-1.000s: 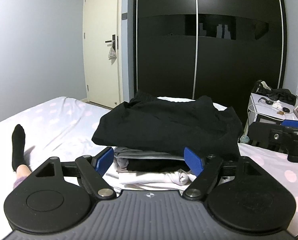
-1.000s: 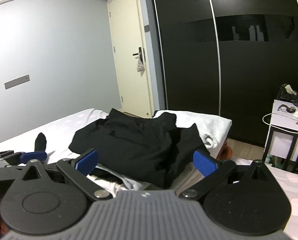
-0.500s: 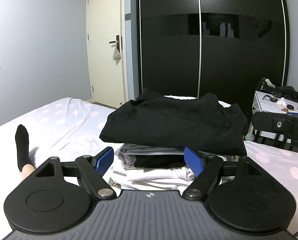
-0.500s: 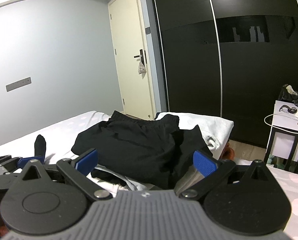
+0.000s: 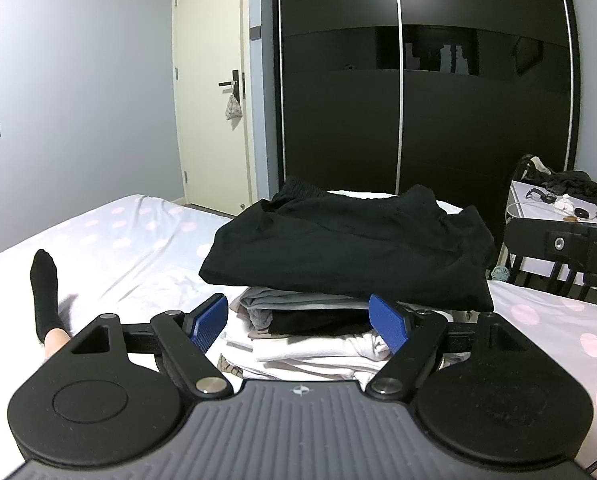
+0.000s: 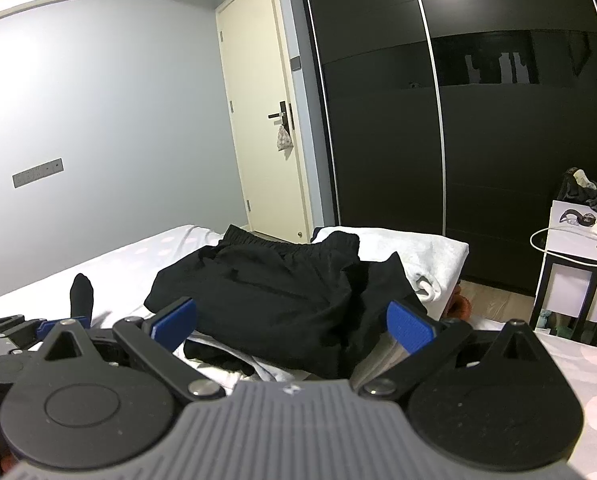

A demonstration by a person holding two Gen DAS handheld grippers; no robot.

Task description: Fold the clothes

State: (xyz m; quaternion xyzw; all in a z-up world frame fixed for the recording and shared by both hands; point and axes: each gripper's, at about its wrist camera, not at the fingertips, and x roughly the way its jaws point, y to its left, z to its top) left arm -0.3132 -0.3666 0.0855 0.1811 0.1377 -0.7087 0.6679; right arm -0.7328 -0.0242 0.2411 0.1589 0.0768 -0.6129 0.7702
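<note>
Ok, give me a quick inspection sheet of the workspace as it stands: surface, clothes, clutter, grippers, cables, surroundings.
Surface: bed, white sheet with pale pink dots.
Job's things: black shorts lying on top of a stack of folded clothes.
Clutter: a foot in a black sock on the bed.
Grippers: left gripper open, right gripper open, both empty.
Cables: white cable looped on the side table.
Surroundings: black wardrobe, cream door.

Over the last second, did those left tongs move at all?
Yes. The left tongs pulled back and rose a little: the door and the black shorts sit lower in their view now.
</note>
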